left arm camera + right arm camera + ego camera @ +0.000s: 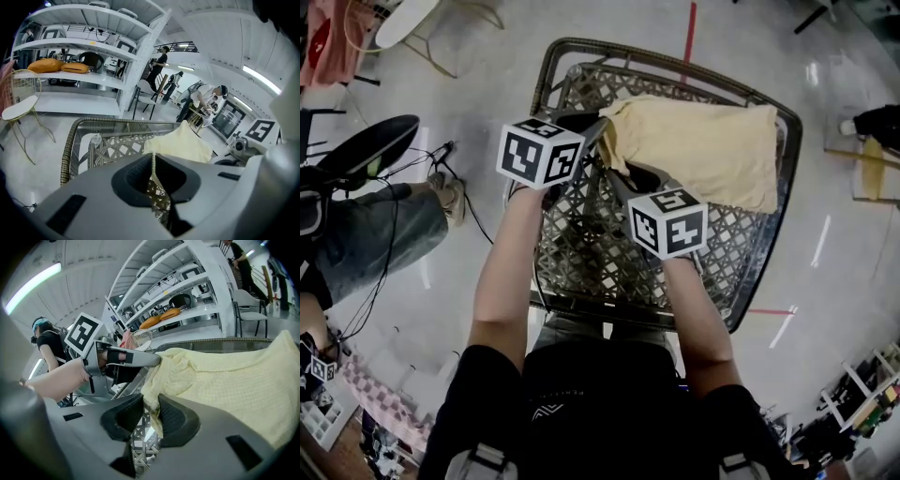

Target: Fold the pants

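Observation:
Pale yellow pants (pixel 703 145) lie spread on a woven wicker table (pixel 553 70), bunched at their left end. My left gripper (pixel 602 129) is shut on that end's far corner; in the left gripper view a thin edge of cloth runs between the closed jaws (pixel 153 161), and the pants (pixel 185 143) rise beyond them. Just nearer to me, my right gripper (pixel 623 173) holds the same left edge. In the right gripper view a fold of the pants (pixel 229 380) is pinched between its pads (pixel 149 406). The left gripper (pixel 158 360) shows there too, clamped on the cloth.
The table's raised wicker rim (pixel 70 140) surrounds the lattice top. A seated person in jeans (pixel 366 234) and floor cables are at the left, and a wire chair (pixel 403 23) is at the back left. Red tape (pixel 688 33) marks the floor. White shelving (pixel 93 47) stands beyond.

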Tool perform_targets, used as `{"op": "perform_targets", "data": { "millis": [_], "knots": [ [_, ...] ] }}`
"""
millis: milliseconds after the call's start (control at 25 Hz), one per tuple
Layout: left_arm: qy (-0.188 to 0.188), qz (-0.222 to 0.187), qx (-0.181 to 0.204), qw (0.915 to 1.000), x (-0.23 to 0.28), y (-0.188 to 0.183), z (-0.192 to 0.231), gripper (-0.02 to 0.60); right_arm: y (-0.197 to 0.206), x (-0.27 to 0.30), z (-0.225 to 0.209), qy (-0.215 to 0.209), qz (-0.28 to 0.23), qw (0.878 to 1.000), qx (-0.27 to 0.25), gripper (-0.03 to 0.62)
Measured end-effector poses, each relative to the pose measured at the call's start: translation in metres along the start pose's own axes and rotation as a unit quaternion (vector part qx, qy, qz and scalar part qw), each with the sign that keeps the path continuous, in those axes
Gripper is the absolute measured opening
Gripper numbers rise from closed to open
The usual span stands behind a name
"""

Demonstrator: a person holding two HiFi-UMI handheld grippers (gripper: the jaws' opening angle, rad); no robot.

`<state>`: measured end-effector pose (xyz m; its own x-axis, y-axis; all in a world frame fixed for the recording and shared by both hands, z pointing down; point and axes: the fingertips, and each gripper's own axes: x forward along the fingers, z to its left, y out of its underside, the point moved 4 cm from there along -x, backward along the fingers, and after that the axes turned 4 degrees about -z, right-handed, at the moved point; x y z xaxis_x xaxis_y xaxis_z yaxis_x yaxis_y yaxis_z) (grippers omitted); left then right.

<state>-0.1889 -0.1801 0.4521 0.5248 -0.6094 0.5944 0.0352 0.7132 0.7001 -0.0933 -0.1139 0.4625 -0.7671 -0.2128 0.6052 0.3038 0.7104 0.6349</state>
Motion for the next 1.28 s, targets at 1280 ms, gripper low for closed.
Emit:
{"op": "perform_targets", "data": {
  "millis": [1280],
  "knots": [
    [0.042,-0.010,0.090,0.9950,0.137,-0.077,-0.179,0.027,-0.005,-0.168,-0.152,0.069,-0.099,0.991,0.058,0.107]
  ]
}}
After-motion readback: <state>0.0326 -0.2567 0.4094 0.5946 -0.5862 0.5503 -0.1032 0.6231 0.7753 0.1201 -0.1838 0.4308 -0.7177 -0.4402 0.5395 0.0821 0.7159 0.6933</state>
